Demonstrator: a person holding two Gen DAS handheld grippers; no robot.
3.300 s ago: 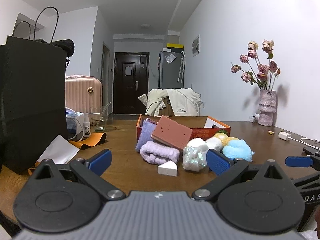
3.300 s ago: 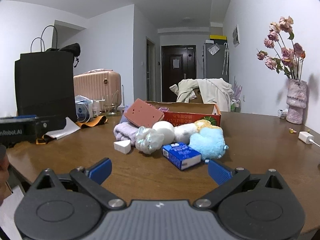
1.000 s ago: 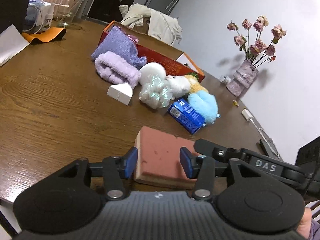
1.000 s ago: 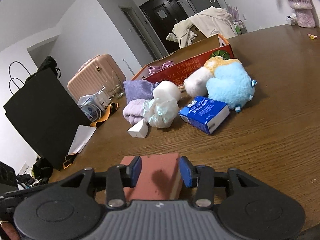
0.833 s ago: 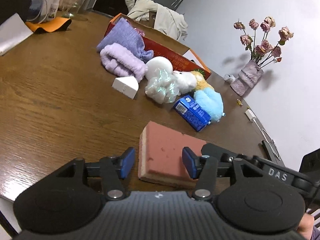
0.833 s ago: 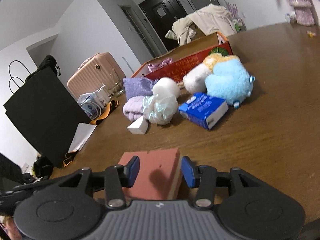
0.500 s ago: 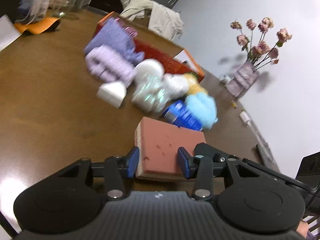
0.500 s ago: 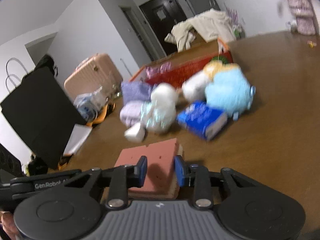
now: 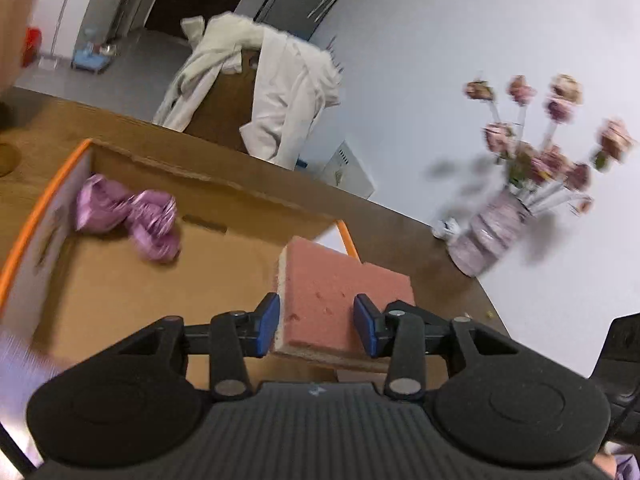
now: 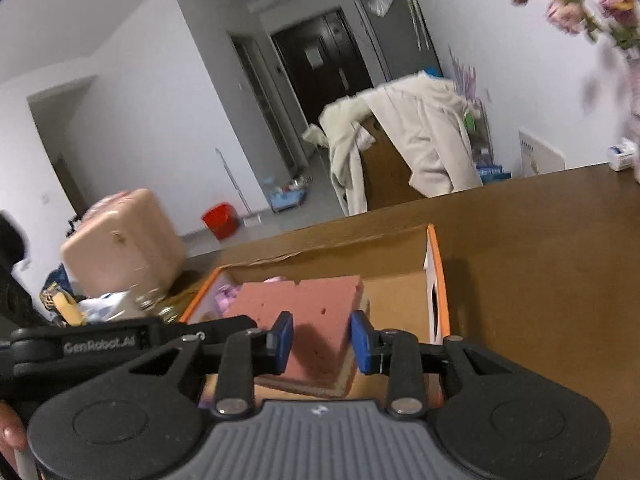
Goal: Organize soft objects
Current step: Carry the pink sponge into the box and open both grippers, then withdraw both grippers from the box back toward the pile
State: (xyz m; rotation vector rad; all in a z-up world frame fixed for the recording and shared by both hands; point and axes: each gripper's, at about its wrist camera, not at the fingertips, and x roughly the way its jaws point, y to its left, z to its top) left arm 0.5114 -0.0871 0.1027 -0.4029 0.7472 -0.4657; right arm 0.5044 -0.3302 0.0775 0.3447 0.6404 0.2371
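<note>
Left claw (image 9: 316,322) and right claw (image 10: 322,342): both clamped on pink sponge (image 9: 340,296), which I have lifted off the worktop (image 10: 540,248); it now hangs over the cardboard box (image 9: 120,280), lower centre of frame. Purple cloth (image 9: 132,212) already inside. Release comes next, I judge.

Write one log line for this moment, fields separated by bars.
left gripper: shut on pink sponge | right gripper: shut on pink sponge | sponge: above cardboard box | box holds: purple cloth

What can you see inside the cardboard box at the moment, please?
A crumpled purple cloth lies near the cardboard box's far-left corner; the held pink sponge covers its near-right floor.
</note>
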